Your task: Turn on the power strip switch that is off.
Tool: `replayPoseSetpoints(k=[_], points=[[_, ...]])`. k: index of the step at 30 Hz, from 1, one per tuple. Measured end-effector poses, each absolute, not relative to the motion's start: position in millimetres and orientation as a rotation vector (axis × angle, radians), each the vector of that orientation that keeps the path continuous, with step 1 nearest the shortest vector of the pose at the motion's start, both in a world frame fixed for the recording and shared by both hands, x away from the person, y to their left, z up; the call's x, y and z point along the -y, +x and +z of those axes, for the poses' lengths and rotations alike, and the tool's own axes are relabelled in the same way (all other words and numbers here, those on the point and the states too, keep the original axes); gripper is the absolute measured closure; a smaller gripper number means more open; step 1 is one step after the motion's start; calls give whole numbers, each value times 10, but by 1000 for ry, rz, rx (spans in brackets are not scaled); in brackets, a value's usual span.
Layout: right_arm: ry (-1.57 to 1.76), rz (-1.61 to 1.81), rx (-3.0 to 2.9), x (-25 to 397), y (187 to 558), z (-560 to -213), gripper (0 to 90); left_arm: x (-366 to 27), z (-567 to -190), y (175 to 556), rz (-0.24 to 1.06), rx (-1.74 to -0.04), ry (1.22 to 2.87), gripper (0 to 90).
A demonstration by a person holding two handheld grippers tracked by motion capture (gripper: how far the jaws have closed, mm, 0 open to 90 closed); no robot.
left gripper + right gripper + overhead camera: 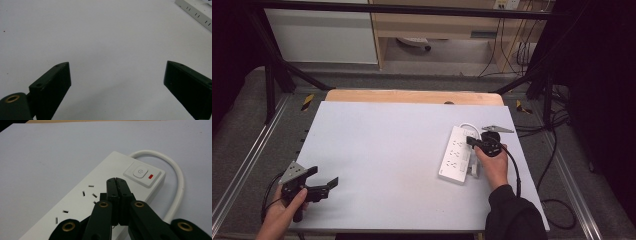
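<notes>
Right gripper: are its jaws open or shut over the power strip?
Shut. In its own view the right gripper has both jaws pressed flat together with nothing between them, above the white power strip near its switch.

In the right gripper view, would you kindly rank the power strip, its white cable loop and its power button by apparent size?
1. power strip
2. white cable loop
3. power button
The closed right gripper hides part of the strip.
</notes>
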State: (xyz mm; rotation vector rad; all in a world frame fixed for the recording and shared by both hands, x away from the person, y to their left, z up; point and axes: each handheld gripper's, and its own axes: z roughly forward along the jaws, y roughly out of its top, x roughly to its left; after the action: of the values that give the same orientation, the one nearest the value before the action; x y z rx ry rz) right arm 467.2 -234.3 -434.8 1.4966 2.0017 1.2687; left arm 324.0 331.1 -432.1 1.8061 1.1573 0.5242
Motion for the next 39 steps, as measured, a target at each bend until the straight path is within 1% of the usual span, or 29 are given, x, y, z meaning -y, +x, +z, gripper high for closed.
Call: replayPoseSetpoints(k=[39], points=[[1533,1279,-1965,2411,4662,-4444,900,-3299,-4328,3238,516,-1152,1821,74]])
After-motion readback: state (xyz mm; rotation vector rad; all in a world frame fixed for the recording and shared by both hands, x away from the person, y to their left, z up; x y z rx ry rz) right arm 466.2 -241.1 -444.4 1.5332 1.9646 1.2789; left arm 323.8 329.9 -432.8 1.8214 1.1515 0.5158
